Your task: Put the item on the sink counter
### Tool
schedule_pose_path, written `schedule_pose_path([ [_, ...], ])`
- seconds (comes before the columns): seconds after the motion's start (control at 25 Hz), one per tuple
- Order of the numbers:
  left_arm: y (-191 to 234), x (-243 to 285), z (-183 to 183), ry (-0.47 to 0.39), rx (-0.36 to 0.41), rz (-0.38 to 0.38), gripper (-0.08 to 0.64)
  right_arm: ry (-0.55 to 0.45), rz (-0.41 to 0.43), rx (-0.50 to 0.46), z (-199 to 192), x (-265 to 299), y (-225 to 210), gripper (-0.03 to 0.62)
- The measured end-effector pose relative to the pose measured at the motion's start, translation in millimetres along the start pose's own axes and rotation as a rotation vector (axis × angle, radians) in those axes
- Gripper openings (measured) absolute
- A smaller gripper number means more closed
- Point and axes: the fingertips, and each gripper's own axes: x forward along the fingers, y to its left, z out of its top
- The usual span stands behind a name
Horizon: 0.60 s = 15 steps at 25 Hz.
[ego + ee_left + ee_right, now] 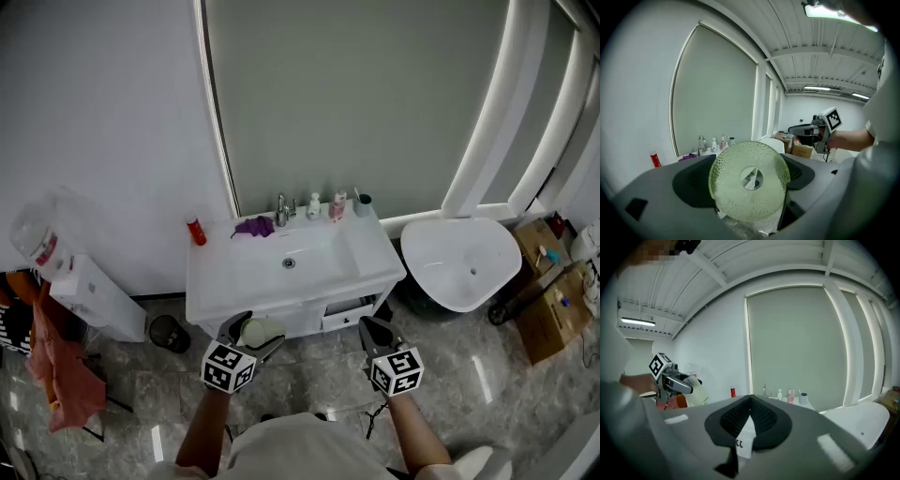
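Left gripper (251,331) fingers clamp one green cup (749,180); right gripper (375,330) fingers together.

Bottles (314,206) on the sink counter (208,274) are too small to identify.

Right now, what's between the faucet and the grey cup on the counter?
A white bottle and a pink-labelled bottle, seen in the head view.
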Motion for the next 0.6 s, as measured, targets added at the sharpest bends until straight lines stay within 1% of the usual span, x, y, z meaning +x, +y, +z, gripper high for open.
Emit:
schedule_pose_path([
  [0.2, 4, 3, 4, -0.004, 0.006, 0.0, 0.41, -0.002, -0.01, 0.002, 4, 6, -3, 0.011],
  [0.6, -4, 6, 5, -0.001, 0.006, 0.009, 0.41, -0.006, -0.012, 0.005, 3, -2, -12, 0.011],
])
